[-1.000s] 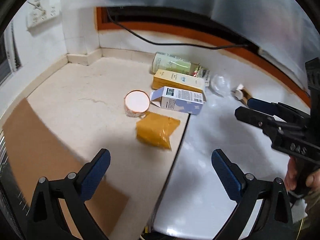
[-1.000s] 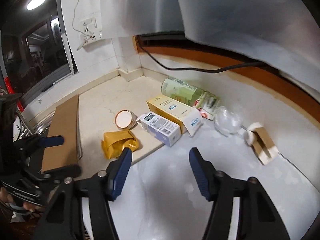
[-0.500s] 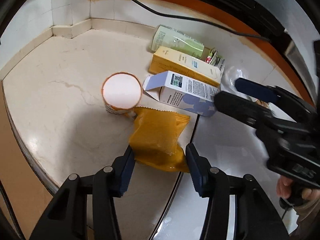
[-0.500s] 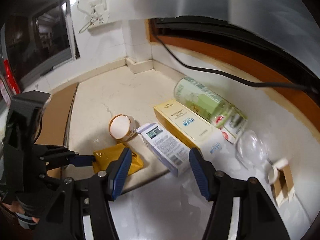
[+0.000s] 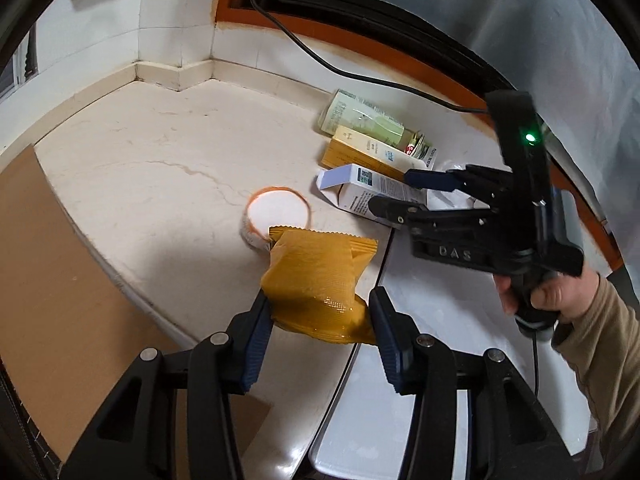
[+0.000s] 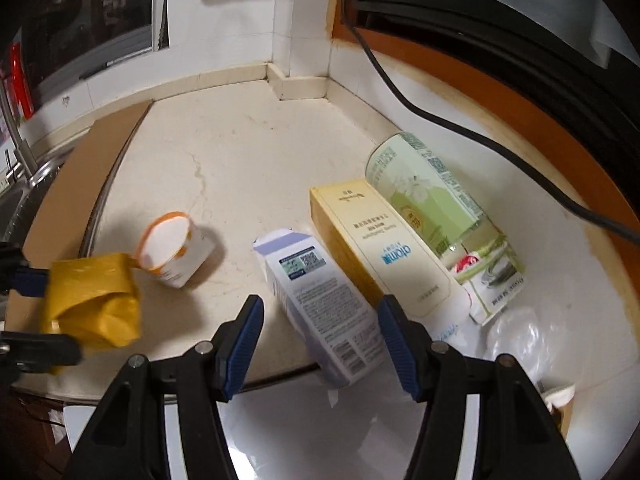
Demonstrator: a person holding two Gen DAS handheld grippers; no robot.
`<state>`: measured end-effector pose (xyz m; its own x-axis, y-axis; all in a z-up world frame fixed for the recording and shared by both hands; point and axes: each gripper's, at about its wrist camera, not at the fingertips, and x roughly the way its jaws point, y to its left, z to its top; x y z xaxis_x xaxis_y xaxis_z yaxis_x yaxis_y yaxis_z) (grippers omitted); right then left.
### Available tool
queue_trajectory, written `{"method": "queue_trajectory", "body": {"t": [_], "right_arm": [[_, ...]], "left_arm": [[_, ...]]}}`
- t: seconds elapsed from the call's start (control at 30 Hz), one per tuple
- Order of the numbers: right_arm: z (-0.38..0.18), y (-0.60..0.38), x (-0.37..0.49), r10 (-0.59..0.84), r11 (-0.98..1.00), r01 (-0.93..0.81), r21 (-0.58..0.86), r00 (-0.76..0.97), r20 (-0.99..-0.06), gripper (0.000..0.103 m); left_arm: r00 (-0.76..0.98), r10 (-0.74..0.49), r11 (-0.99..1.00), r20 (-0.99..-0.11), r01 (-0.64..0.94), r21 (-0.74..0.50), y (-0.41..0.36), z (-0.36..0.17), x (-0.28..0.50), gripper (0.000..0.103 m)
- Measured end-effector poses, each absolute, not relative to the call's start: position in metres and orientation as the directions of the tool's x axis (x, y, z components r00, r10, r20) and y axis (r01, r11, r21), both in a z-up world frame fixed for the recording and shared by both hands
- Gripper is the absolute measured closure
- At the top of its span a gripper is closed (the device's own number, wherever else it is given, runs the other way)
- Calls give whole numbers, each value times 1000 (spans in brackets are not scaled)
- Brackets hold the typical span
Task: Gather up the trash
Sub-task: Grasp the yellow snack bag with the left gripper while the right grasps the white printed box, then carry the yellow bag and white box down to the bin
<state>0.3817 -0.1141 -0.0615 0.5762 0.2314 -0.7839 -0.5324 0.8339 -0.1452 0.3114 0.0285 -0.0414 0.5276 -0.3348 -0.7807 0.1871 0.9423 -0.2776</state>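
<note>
A cream stone counter [image 5: 160, 168] carries the trash, with the white-and-lilac carton [image 6: 320, 300] as its centre: a yellow box [image 6: 380, 248] lies touching its far side, a green bottle [image 6: 424, 192] beyond that, and a tipped paper cup [image 6: 172, 248] to its left. The left gripper [image 5: 316, 320] is clamped on an orange snack packet [image 5: 316, 276] left of the carton, just beside the cup. The right gripper [image 6: 320, 332] straddles the carton's near end, blue pads [image 6: 240, 332] apart and clear of its sides.
</note>
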Motion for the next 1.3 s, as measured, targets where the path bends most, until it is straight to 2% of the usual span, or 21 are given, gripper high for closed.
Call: {"method": "queue_trajectory", "body": {"t": [0.23,0.47,0.5,0.57,0.7,1.0,1.3], "right_arm": [[-65,-105,378,213,780,-598,-184,531,-820,43],[-81,-101,393,154,792,-577,-199,505,-849,45],[-83,-100,393,158,793,-577,-197,507,-848,47],[-81,-100,393,180,799,-576,-174,505,-844,66],[-75,-104,382,196,828,-545,-133,504,-841,68],[-36,-113,276,301,884,-467,11,550,-779,68],[-30,-128,165,427,863,-483,146,544,-722,68]], "left_arm": [[504,-351,936,-789,221,-276,34,-38,296,56],[508,-370,928,-778,243,-283,35,-30,280,57],[512,-367,929,-776,243,-279,35,-29,278,57],[518,-364,930,-774,240,-277,36,-28,274,57],[530,-356,934,-769,231,-273,40,-23,264,57],[574,-300,954,-762,169,-248,50,-17,204,57],[611,-254,967,-750,131,-221,55,-22,119,57]]}}
